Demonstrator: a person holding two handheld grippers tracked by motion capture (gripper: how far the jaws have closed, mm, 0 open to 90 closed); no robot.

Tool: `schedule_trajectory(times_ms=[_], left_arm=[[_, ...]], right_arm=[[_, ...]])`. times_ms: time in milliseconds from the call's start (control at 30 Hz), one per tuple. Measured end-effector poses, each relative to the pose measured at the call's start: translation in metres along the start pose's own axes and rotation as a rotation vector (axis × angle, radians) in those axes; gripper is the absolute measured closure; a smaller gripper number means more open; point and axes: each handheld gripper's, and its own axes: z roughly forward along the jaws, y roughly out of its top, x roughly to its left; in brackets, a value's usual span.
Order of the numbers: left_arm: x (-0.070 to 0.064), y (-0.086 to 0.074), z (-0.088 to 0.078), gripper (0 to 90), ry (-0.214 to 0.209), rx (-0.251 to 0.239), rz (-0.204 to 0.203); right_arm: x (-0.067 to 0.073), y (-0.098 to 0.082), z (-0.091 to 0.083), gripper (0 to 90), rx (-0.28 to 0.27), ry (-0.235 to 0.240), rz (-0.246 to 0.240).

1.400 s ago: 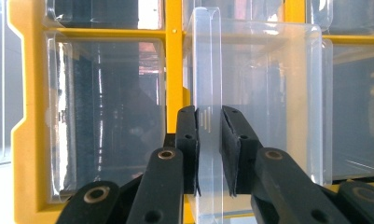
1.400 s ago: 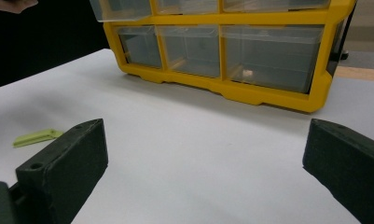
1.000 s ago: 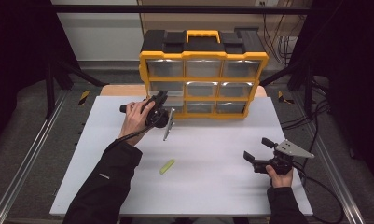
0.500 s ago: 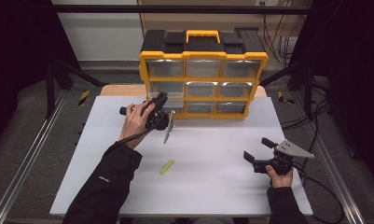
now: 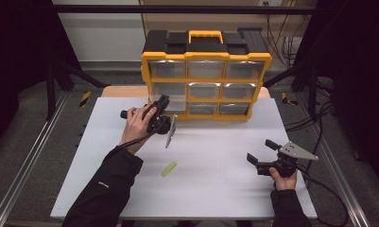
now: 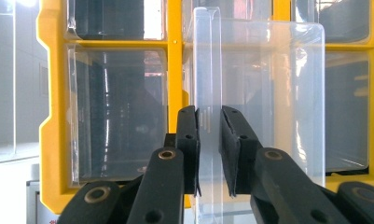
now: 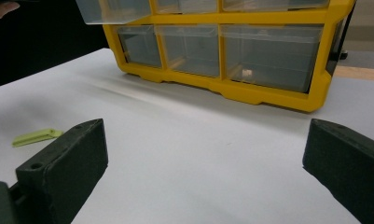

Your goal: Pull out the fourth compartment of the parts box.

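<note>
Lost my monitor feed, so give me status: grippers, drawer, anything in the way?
Left gripper shut on clear drawer, partly pulled out of yellow organizer. Right gripper open, idle over table. Green piece lies apart.

The left hand-held gripper [image 5: 164, 105], clamped on the front lip of a clear drawer [image 5: 170, 100], sits slightly farther from the yellow organiser [image 5: 206, 59] than in the earlier pictures, and the left hand [image 5: 139, 124] with it has drifted a little toward the near side of the counter [image 5: 215, 189]. The drawer stands drawn out of its middle-row left slot a touch more than a second ago.
</note>
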Motion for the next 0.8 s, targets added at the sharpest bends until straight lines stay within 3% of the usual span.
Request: schedule_trajectory(times_ms=[800], left_arm=[[-0.004,0.004,-0.014,78.2,0.018,-0.004,0.005]], right_arm=[[0.000,0.000,0.000,0.5,0.000,0.003,0.000]])
